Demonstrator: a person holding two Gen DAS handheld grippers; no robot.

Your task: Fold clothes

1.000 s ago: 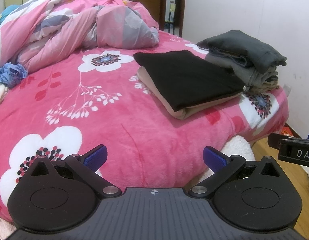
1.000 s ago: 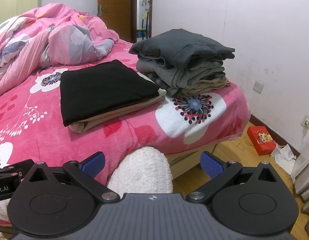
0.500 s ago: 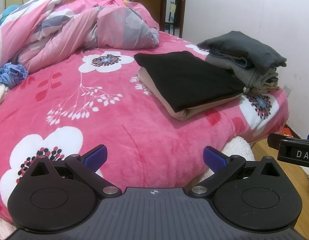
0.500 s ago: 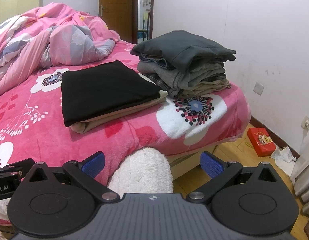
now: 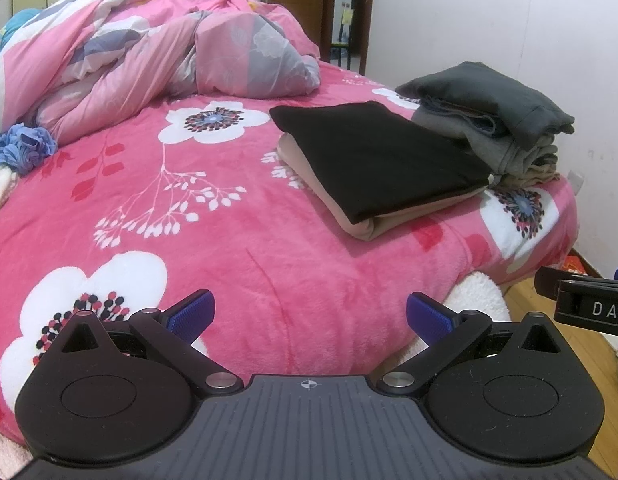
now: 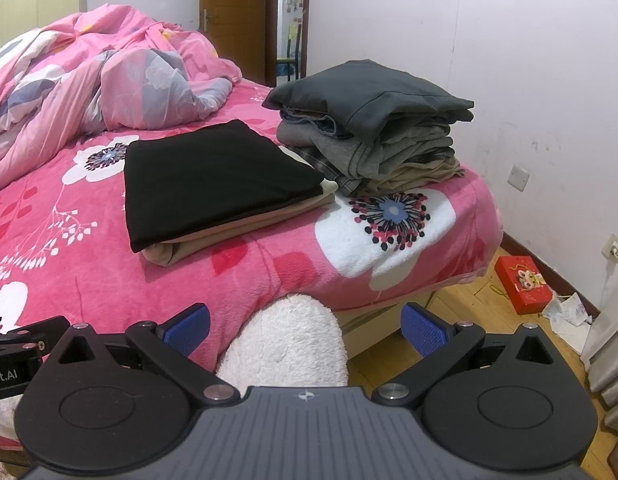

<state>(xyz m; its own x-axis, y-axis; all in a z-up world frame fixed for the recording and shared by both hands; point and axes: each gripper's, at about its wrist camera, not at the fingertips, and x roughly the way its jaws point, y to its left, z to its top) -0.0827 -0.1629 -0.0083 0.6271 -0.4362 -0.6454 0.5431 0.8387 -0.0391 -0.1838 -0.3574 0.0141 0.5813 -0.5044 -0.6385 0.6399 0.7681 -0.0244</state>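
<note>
Not much is seen changing here. In the left wrist view the black folded garment [image 5: 381, 164] and the grey stack [image 5: 493, 120] beyond the tongs have slid slightly lower in frame. In the right wrist view the same stack [image 6: 373, 120] has drifted a touch down and right of the tongs.

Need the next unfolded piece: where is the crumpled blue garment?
Left wrist view, far left: the crumpled blue garment lies on the pink blanket, beside the bunched duvet.
</note>
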